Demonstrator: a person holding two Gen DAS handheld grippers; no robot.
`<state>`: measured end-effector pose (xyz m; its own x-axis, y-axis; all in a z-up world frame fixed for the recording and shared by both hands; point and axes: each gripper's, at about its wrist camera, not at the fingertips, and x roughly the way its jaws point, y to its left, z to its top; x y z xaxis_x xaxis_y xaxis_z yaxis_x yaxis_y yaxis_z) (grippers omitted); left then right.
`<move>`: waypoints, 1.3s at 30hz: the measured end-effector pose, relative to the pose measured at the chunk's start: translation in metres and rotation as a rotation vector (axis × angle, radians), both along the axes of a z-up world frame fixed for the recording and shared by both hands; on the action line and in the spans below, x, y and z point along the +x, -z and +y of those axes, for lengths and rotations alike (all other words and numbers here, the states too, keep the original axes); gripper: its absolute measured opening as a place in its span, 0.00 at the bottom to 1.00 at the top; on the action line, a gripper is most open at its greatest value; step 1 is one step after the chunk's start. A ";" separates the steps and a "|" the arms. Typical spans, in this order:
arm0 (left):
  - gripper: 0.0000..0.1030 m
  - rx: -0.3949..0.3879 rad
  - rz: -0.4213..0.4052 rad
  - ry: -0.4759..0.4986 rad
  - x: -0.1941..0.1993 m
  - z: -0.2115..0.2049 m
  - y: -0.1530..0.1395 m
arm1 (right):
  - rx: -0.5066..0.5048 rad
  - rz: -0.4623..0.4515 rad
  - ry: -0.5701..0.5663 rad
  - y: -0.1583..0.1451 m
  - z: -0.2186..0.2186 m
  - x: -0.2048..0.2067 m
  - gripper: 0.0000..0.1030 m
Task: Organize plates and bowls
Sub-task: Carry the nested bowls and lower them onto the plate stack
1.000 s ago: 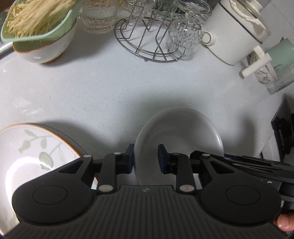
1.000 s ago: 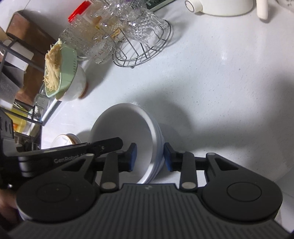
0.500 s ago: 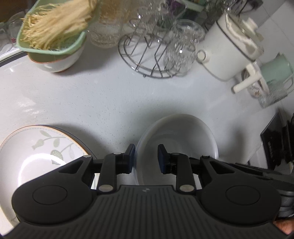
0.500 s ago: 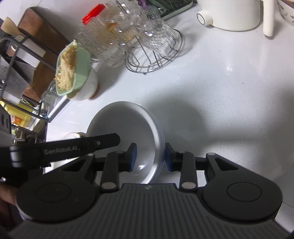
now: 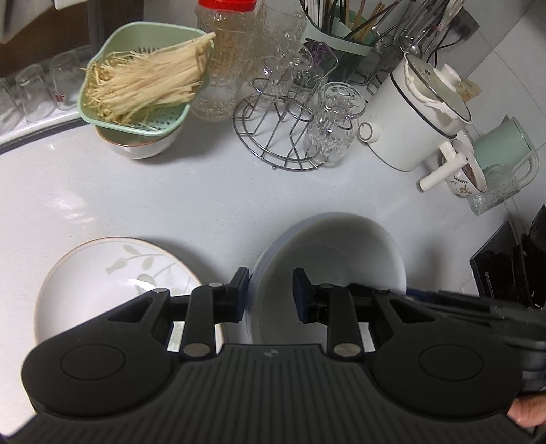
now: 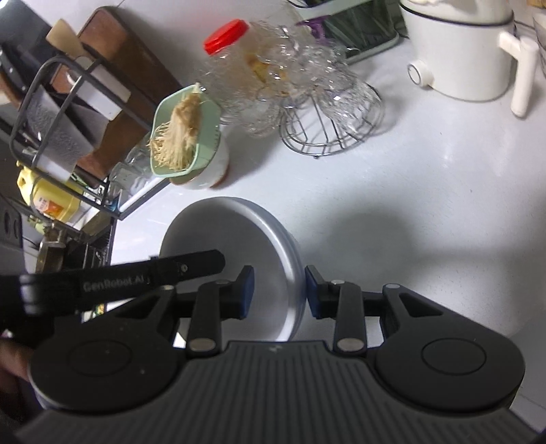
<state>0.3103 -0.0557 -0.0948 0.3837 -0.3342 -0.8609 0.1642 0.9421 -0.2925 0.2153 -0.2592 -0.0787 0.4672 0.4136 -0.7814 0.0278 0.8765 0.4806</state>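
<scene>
A stack of plain white plates (image 5: 338, 252) is held up off the white counter by both grippers. My left gripper (image 5: 269, 293) is shut on its left rim. My right gripper (image 6: 277, 292) is shut on its right rim, and the stack shows tilted in the right wrist view (image 6: 232, 239). A white plate with a green leaf pattern and brown rim (image 5: 102, 280) lies on the counter to the left of the stack. A white bowl (image 5: 140, 147) under a green colander of enoki mushrooms (image 5: 143, 85) stands at the back left.
A wire glass rack (image 5: 290, 129) with glasses, a red-lidded jar (image 5: 221, 61), a white pot (image 5: 416, 116), a green mug (image 5: 505, 147) and a utensil holder (image 5: 344, 30) line the back. A dark dish rack (image 6: 68, 136) stands past the counter's left end.
Both grippers have lifted the white stack up and back from the counter. The view now takes in more of the back row and the patterned plate.
</scene>
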 end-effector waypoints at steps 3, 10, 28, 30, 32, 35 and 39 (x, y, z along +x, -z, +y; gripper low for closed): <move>0.30 -0.004 -0.001 -0.011 -0.004 0.011 -0.005 | -0.003 -0.002 -0.020 -0.005 0.009 0.000 0.34; 0.30 -0.032 -0.001 -0.063 -0.011 0.048 -0.013 | -0.012 -0.012 -0.079 -0.016 0.037 0.002 0.34; 0.31 -0.096 0.060 -0.244 -0.033 0.149 0.018 | -0.053 0.080 -0.242 0.002 0.136 0.017 0.34; 0.31 -0.103 0.086 -0.249 -0.034 0.157 0.026 | -0.050 0.109 -0.246 0.009 0.142 0.016 0.34; 0.31 -0.100 0.106 -0.251 -0.034 0.164 0.033 | -0.056 0.139 -0.250 0.016 0.150 0.016 0.34; 0.31 -0.098 0.129 -0.249 -0.032 0.172 0.044 | -0.073 0.166 -0.252 0.027 0.162 0.018 0.34; 0.31 -0.112 0.135 -0.227 -0.029 0.180 0.053 | -0.117 0.173 -0.233 0.035 0.175 0.019 0.35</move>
